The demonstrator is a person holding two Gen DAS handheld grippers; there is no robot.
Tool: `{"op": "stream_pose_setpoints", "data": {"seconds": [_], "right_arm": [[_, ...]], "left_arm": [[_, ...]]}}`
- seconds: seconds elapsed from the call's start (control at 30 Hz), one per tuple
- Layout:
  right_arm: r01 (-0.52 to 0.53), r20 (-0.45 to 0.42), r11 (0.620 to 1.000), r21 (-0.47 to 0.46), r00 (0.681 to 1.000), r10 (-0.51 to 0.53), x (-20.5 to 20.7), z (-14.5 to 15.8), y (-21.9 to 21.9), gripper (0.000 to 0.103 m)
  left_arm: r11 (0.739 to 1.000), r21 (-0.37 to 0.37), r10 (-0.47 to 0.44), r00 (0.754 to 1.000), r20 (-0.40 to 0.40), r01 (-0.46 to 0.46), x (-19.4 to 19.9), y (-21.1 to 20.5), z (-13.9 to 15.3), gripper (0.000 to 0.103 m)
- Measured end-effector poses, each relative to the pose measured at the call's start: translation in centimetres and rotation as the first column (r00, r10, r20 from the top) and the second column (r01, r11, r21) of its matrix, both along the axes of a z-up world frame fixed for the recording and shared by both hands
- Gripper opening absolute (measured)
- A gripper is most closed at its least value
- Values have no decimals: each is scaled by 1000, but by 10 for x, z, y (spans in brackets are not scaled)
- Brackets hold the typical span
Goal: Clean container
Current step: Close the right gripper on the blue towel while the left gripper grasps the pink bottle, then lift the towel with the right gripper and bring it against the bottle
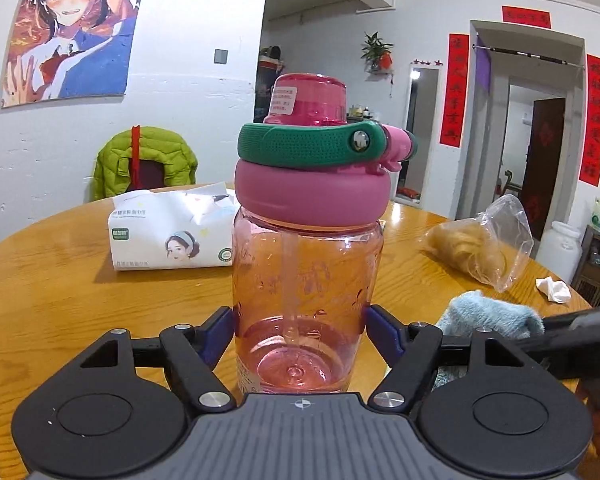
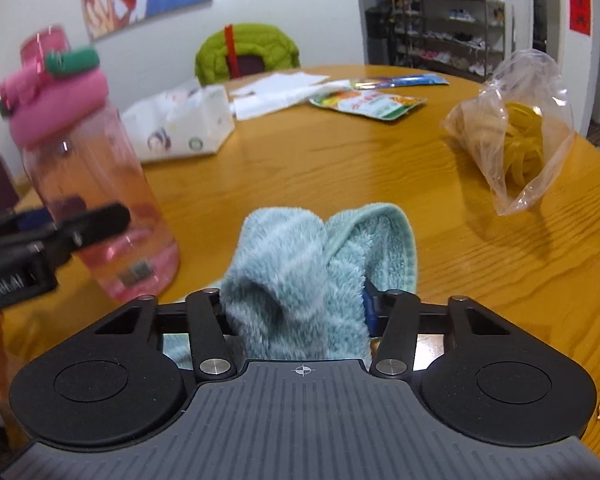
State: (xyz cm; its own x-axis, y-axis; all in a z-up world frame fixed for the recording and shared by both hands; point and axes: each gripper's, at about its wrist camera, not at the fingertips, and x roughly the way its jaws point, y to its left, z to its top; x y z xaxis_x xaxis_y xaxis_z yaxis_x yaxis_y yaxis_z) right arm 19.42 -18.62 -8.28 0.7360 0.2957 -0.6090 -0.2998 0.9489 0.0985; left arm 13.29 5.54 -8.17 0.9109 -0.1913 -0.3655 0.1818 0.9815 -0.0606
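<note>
— So, where's the bottle point(image 1: 307, 240)?

— Dead centre of the left wrist view, upright on the table point(image 1: 60, 280). The left gripper point(image 1: 300, 330) is pinching its lower body, one blue pad touching each side. Pink lid and green handle on top, a straw inside, the clear pink body otherwise looks empty.

— And around it, left to right?

— At ten o'clock from the bottle, a tissue pack point(image 1: 172, 232) lying behind it; a green jacket point(image 1: 144, 160) on a chair beyond the table edge. At three o'clock, a clear bag point(image 1: 480, 248) of something yellow. At four o'clock, the cloth point(image 1: 492, 316), just beside the bottle, with a crumpled tissue point(image 1: 554, 289) past it.

— What does the right side show?

— The bottle point(image 2: 96, 184) sits at nine o'clock, blurred and leaning in that fisheye view, with the left gripper's finger point(image 2: 76, 232) across it. At six o'clock the right gripper point(image 2: 296, 304) is pressed onto a bunched fold of the teal cloth point(image 2: 308, 268), which stands up between its fingers. I can't tell whether cloth and bottle touch. The bag point(image 2: 516, 140) is at two o'clock, well apart, and snack packets point(image 2: 368, 104) lie at twelve.
</note>
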Motion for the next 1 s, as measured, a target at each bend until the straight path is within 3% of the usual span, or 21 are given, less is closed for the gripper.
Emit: {"op": "stream_pose_setpoints", "data": {"seconds": [0.07,0.13,0.27,0.33,0.43,0.63,0.7,0.8,0.93,1.0], "right_arm": [[2,11,999,35,1000,-2,3,6,1,38],[0,25,987,160,1000,-4,10,15,-4,37],[-7,52,916,401,999,-14,25,34,-15,38],[-6,42,885,465,999,-15,32,28,-16,39],[42,-40,912,408,999,-28,40,5,-15,39],[39,5,901,432,999,-45,36,11,-25,40],[20,-37,910,413,999,-5,40,6,-22,52],[25,-91,937,348,996,8,42,1,-18,59],[11,10,957,290,1000,-15,25,13,-26,86],[9,7,953,302,1000,-11,22,14,-31,83]], "left_arm": [[1000,6,4,1000,8,-4,-1,-2,0,71],[1000,13,5,1000,11,-5,-2,-3,-1,71],[1000,16,5,1000,19,-6,-4,-3,-2,71],[1000,15,6,1000,23,-6,-4,-2,-3,71],[1000,21,8,1000,24,-8,-5,-3,-3,70],[998,68,12,1000,20,-14,-8,-7,-4,69],[997,82,8,1000,10,-8,-8,-7,-4,69],[997,75,10,1000,-18,-9,-5,-6,-7,70],[997,80,14,999,-30,-12,-5,-7,-9,69],[996,83,18,999,-27,-15,-6,-8,-9,69]]}}
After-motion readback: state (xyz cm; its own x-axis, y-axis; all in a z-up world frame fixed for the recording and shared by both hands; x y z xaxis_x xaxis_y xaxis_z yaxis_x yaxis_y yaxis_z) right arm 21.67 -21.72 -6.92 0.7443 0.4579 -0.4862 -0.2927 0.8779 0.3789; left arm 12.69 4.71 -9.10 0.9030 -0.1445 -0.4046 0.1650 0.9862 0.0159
